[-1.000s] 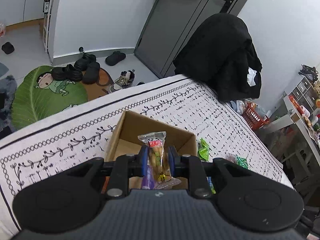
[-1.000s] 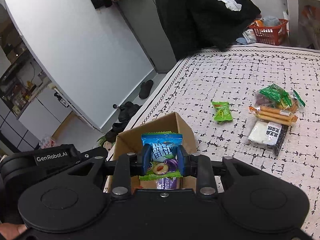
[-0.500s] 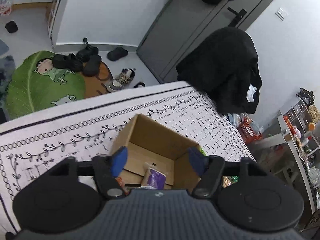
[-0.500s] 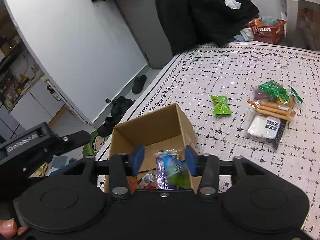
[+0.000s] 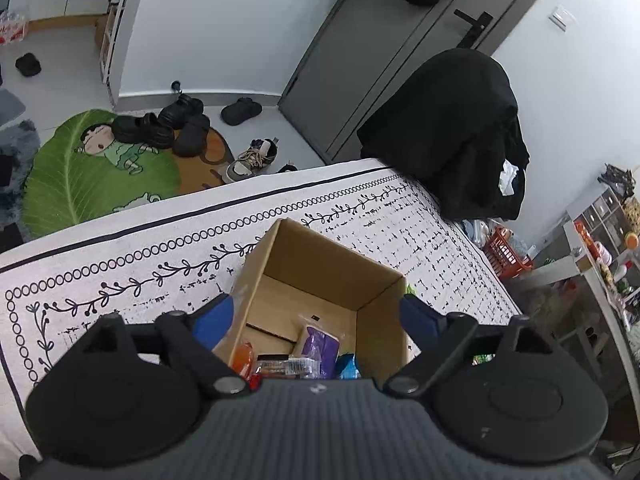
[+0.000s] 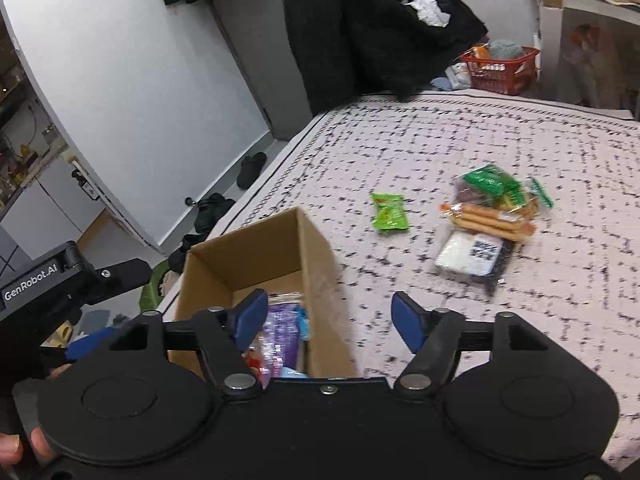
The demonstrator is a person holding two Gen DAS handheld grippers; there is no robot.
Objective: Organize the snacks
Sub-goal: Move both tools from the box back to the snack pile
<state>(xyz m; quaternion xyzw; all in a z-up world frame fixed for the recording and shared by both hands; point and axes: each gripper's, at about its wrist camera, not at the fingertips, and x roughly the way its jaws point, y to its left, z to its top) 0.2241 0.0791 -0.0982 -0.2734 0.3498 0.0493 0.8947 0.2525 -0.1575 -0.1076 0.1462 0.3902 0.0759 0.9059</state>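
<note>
An open cardboard box [image 5: 320, 264] [image 6: 256, 256] stands on the patterned tablecloth and holds several snack packets, among them a purple one [image 5: 318, 346] [image 6: 280, 336]. My left gripper [image 5: 316, 320] is open and empty, spread above the box. My right gripper [image 6: 330, 318] is open and empty over the box's right wall. On the cloth to the right lie a small green packet [image 6: 388, 212], green packets [image 6: 492, 188], breadstick packs [image 6: 492, 218] and a black-and-white packet [image 6: 474, 256].
The table's far edge drops to a floor with shoes [image 5: 168, 128] and a green leaf mat [image 5: 80, 176]. A chair draped in black clothes [image 5: 452, 132] [image 6: 368, 28] stands at the far corner. A red basket [image 6: 500, 68] sits behind it.
Both grippers have opened and dropped their packets into the box: the left its stick snack, the right its blue-green packet. The right gripper has shifted right.
</note>
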